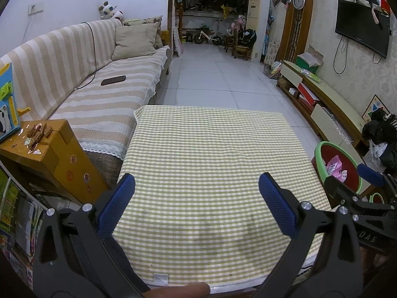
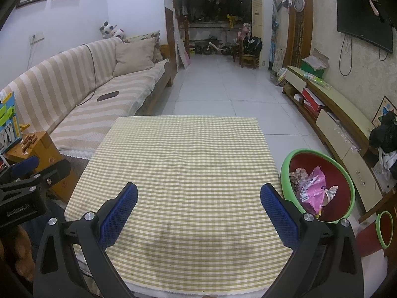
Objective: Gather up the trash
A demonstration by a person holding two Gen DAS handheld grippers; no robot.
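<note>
Left gripper (image 1: 197, 186) spread empty over checked table (image 1: 211, 149); right gripper (image 2: 198, 196) likewise; wrappers (image 2: 312, 188) in basin (image 2: 285, 168).

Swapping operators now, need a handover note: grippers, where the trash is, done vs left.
Left gripper: open, empty, over the checked tablecloth.
Right gripper: open, empty, over the same cloth.
Trash: pink wrapper and other scraps lie in the red basin with green rim, on the floor right of the table.
Done: no trash shows on the tabletop.
Left: apparently nothing on the table; brown bits on the wooden stand by the sofa may be trash, cannot tell.
</note>
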